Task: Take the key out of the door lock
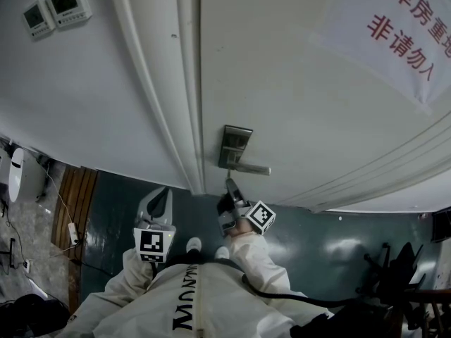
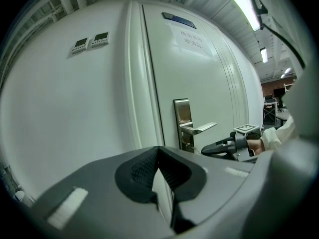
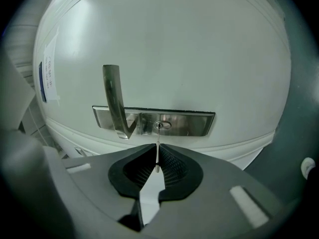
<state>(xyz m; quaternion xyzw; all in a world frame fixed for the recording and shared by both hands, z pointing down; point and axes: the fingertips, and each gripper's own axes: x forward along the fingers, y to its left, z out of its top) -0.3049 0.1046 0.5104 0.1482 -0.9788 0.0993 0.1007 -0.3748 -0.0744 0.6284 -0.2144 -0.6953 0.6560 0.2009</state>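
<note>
The right gripper (image 3: 157, 154) pinches the key (image 3: 158, 139), in line with the keyhole (image 3: 162, 125) for a straight pull. The left gripper (image 2: 158, 157), jaws pressed together on nothing, hangs aside.

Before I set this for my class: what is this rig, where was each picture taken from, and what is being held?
No robot: a person holds a two-jaw gripper in each hand. One picture comes from a camera on the person's head, looking down; the other two from cameras riding on the grippers. The right gripper has its jaws shut on the key, which sits in the lock under the handle of a white door. The left gripper hangs back, jaws together, empty.
</note>
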